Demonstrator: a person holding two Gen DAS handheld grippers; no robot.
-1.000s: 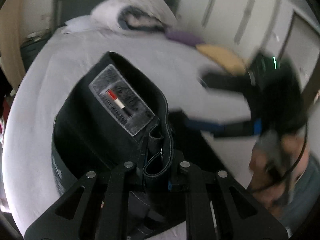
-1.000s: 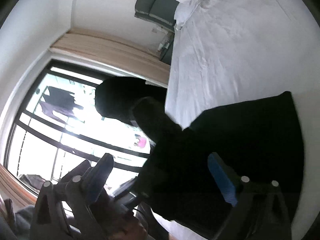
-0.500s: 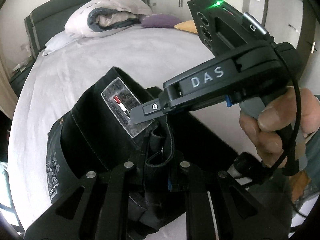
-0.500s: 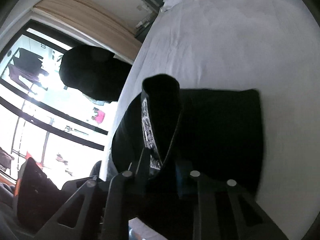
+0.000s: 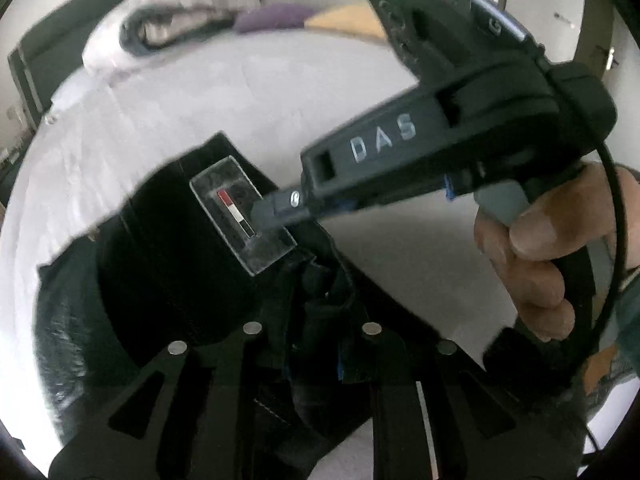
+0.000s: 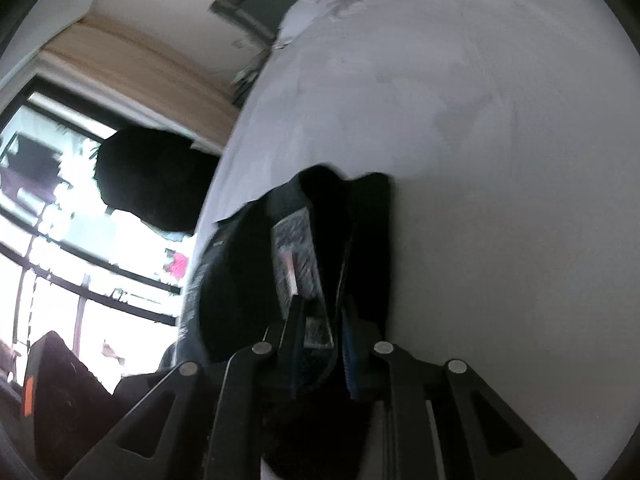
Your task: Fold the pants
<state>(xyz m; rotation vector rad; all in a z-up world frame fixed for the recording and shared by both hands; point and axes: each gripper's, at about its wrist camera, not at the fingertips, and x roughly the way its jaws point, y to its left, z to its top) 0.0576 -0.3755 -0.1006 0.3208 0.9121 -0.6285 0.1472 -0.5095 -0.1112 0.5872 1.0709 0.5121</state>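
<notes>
The black pants [image 5: 168,272] hang bunched over the white bed [image 5: 200,104], waistband up, with a grey patch label [image 5: 240,216] showing. My left gripper [image 5: 316,344] is shut on the waistband fabric. My right gripper [image 5: 276,208], marked DAS, comes in from the right in the left wrist view, its tip at the label. In the right wrist view my right gripper [image 6: 320,336] is shut on the waistband beside the label [image 6: 296,264], with the pants [image 6: 240,280] draped below it.
A rolled duvet and pillows [image 5: 176,32] lie at the head of the bed, with purple and yellow cushions [image 5: 280,20] beside them. A large window [image 6: 60,240] is at the left of the bed. A dark round object [image 6: 156,184] stands by the window.
My right gripper came across from the right, reached the waistband at the label and shut on it. My left gripper kept its hold throughout.
</notes>
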